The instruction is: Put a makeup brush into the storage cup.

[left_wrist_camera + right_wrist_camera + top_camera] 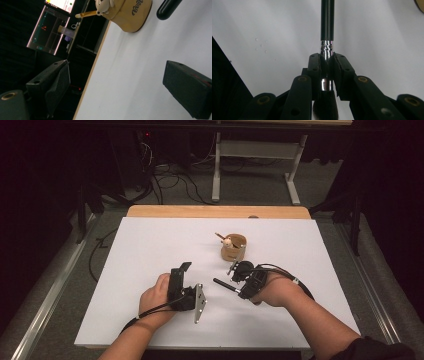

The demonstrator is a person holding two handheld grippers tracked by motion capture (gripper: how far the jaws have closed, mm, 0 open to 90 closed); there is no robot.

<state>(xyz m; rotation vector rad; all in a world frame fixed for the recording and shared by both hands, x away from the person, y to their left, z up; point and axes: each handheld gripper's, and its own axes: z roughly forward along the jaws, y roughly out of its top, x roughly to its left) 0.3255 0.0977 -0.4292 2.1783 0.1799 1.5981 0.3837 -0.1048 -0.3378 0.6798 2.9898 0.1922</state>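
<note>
Black-handled brush (226, 285) lies level over the white table (150, 250), clamped by the right gripper (243, 281) near a wooden cup (234, 247). Left gripper view: left gripper (116, 82) gapes wide, empty. Right gripper view: pads pinch the brush's silver ferrule (327, 48).

Black handle and silver ferrule on the makeup brush (327, 22); tan wooden holder (234, 247) with dark lettering; white tabletop (150, 250).
</note>
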